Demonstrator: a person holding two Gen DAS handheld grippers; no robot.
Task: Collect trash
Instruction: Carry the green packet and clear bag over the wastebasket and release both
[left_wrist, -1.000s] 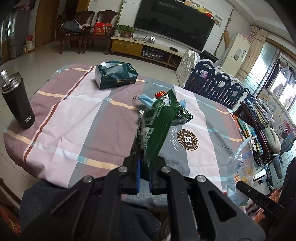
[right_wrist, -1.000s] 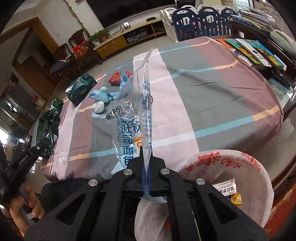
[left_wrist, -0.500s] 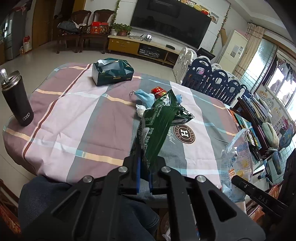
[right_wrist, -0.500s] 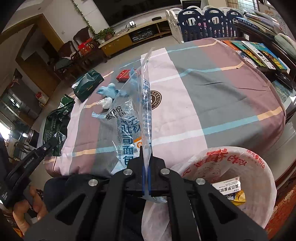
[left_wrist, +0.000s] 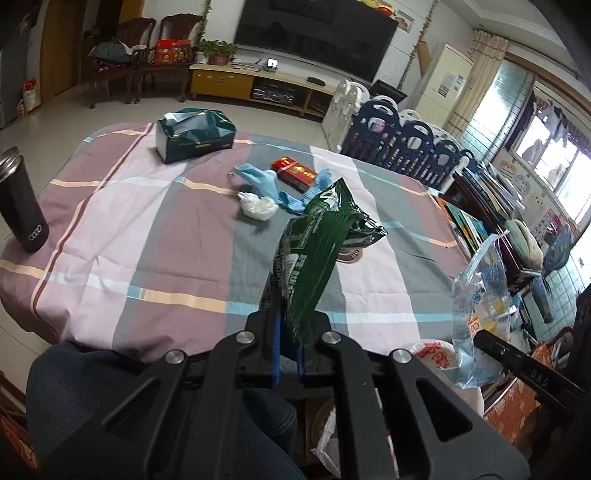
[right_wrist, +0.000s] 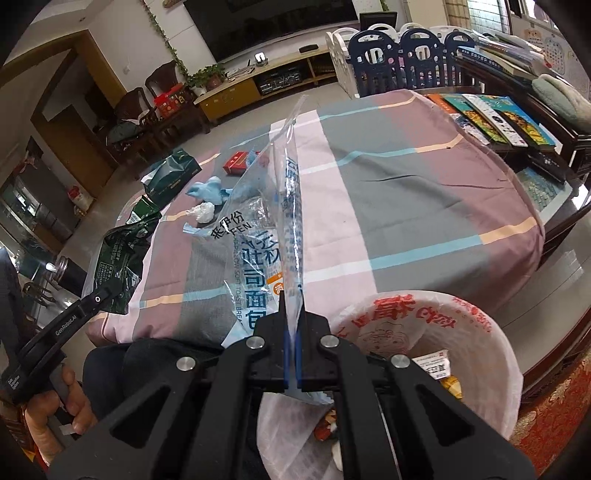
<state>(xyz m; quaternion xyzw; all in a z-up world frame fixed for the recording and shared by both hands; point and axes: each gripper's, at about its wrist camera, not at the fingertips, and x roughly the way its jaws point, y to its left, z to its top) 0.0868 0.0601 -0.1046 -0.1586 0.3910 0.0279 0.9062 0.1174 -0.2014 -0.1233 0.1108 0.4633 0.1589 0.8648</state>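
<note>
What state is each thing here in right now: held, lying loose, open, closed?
Left gripper: shut on green wrapper.
Green wrapper: held up, crumpled.
Right gripper: shut on clear bread bag.
Clear bread bag: held up, empty-looking.
Trash bin: open, lined, some rubbish inside.
Tissue box: open, on table.
Blue masks: lying loose.
Tumbler: upright, lidded.

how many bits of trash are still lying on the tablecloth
3, clustered mid-table: a crumpled blue disposable glove, a second blue glove beside it, and a crumpled white tissue wad just in front. More could be hidden behind the held bags.
</note>
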